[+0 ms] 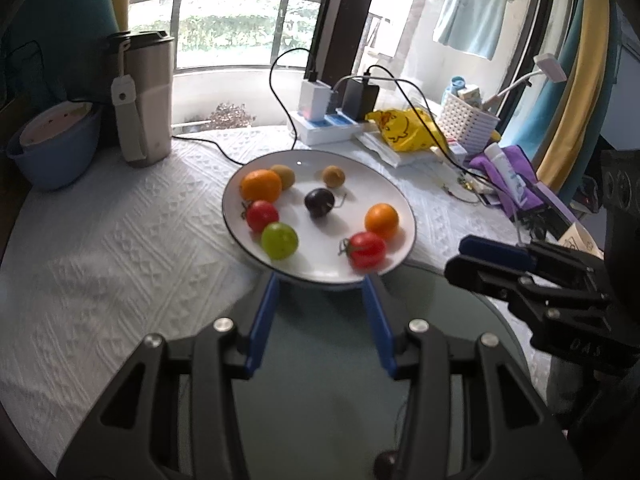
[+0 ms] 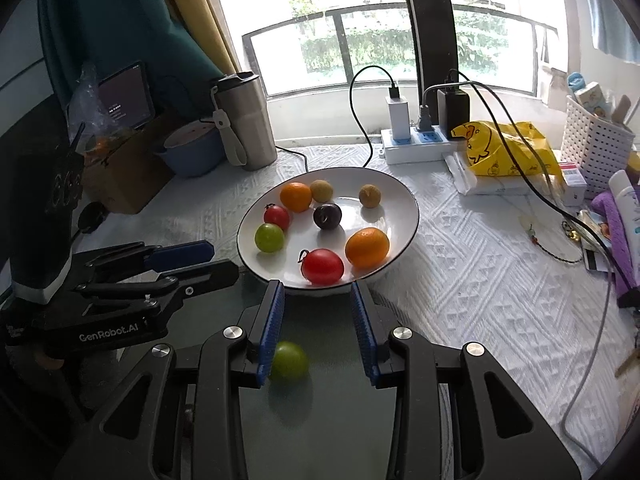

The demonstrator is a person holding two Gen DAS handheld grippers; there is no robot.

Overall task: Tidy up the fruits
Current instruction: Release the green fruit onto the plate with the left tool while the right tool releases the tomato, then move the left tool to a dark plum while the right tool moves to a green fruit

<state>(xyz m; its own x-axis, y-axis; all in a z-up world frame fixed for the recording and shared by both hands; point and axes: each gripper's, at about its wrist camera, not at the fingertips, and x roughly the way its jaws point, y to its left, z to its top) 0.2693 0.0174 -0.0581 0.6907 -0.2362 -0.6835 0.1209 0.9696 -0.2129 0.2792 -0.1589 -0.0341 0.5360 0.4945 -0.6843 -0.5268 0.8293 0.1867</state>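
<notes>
White quilted tablecloth (image 2: 480,272) under fruit plate (image 2: 404,200), window (image 2: 360,40) behind; both claws wide, empty.

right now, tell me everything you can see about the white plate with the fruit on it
The white plate is round, shallow and glossy, ceramic by the look, with a thin dark line round its rim. It sits flat on the white textured tablecloth, its near edge overlapping a darker green surface. It holds eight small fruits, spread loosely: two orange, two red with stems, one green, one dark purple and two brownish. Both open grippers point at its near edge, and neither clearly touches it.
</notes>
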